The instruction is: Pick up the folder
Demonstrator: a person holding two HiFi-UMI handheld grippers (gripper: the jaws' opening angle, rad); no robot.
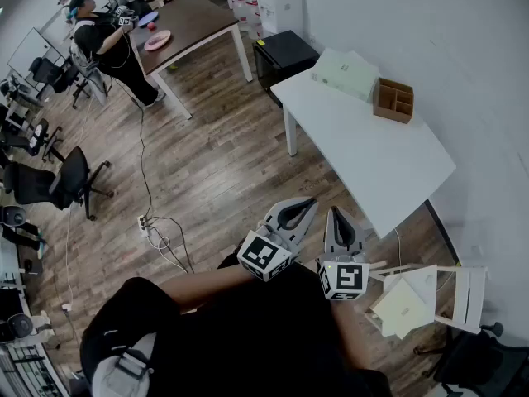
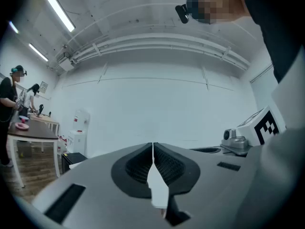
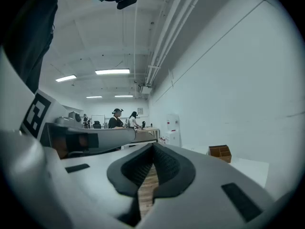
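Observation:
A pale green folder [image 1: 345, 73] lies flat at the far end of the white table [image 1: 372, 155]. Both grippers are held level close to my body, well short of the table and apart from the folder. My left gripper [image 1: 307, 206] [image 2: 153, 145] is shut with nothing between its pads. Beside it, my right gripper [image 1: 336, 214] [image 3: 153, 145] is also shut and empty. The left gripper view faces a bare white wall, and the folder does not show there.
A brown wooden organizer [image 1: 393, 99] [image 3: 220, 152] stands on the table next to the folder. A black cabinet [image 1: 283, 54] sits beyond the table. A white chair [image 1: 430, 300] stands at my right. A person [image 1: 103, 44] works at a brown table [image 1: 194, 19]. Cables [image 1: 157, 234] lie on the wood floor.

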